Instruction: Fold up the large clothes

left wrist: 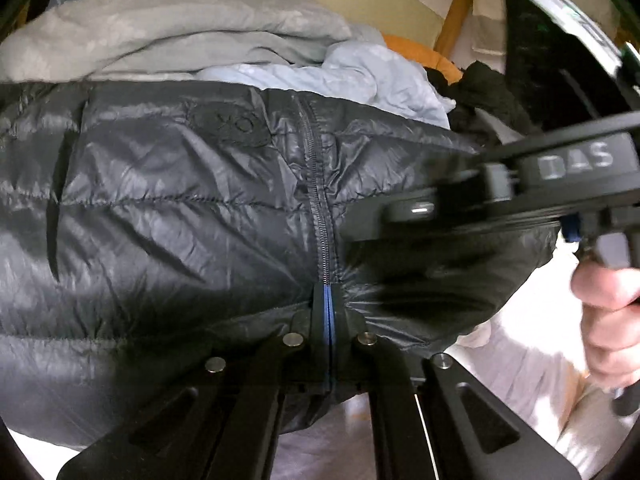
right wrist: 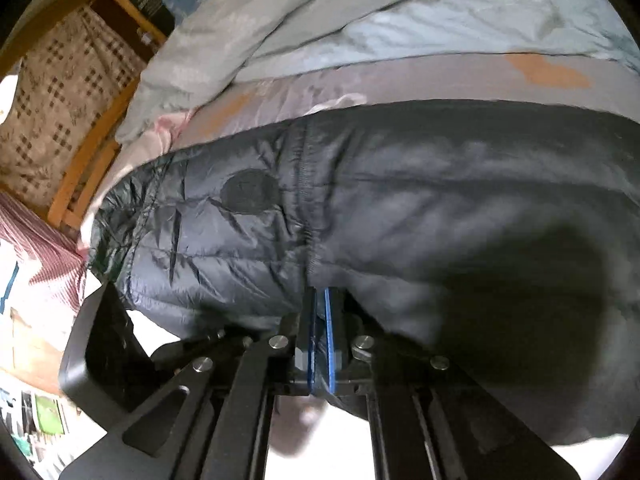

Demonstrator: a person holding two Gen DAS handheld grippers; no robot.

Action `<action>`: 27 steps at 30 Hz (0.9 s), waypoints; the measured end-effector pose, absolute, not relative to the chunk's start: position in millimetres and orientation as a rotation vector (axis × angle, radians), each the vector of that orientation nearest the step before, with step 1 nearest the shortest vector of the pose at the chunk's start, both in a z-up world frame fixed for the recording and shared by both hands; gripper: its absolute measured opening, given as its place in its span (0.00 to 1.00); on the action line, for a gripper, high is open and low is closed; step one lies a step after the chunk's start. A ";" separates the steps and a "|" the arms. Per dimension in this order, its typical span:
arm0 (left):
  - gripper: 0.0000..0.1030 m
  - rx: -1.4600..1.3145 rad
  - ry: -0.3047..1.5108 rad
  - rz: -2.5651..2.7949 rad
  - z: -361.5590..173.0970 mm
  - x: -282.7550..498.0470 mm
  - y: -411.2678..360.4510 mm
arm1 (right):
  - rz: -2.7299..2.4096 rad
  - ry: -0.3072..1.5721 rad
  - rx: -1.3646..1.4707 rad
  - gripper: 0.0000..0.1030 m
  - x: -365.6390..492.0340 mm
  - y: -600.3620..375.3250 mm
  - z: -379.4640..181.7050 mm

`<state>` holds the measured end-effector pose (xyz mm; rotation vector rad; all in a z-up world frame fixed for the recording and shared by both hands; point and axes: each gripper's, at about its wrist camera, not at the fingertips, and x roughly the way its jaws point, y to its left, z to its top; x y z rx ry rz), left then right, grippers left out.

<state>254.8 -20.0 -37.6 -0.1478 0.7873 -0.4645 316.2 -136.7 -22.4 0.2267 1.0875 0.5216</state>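
Grey and pale-blue bedding (left wrist: pixel 168 36) lay heaped just behind the black quilted jacket (left wrist: pixel 180 208) on the bed; a wooden chair (right wrist: pixel 92 176) stood beside it. Jacket zip (left wrist: pixel 316 200) ran straight away from the left tool (left wrist: pixel 329 320), which pinched the hem. Right tool (right wrist: pixel 320 320) clamped a fold of jacket fabric.

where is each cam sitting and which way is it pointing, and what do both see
Left wrist: on the left gripper, facing forward along its shut fingers at the black puffer jacket and its zipper; the right gripper and the holding hand cross at right.
Right wrist: on the right gripper, facing forward at the same jacket, pinched between its fingers; no hand is clearly visible.
Shared: the jacket, the pale bedding behind it.
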 end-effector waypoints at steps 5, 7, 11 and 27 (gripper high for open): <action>0.04 -0.153 0.806 -0.444 -39.9 257.7 -18.3 | 0.454 1.133 0.216 0.04 343.2 -116.4 -35.3; 0.04 -0.175 0.820 -0.436 -41.3 260.0 -15.7 | 0.420 1.118 0.218 0.00 355.3 -117.8 -37.7; 0.04 -0.125 0.815 -0.374 -42.8 257.9 -20.9 | 0.368 1.129 0.235 0.00 385.3 -116.9 -48.2; 0.04 -0.127 0.836 -0.333 -47.8 264.4 -19.5 | 0.285 1.291 0.247 0.00 471.4 -101.3 -69.1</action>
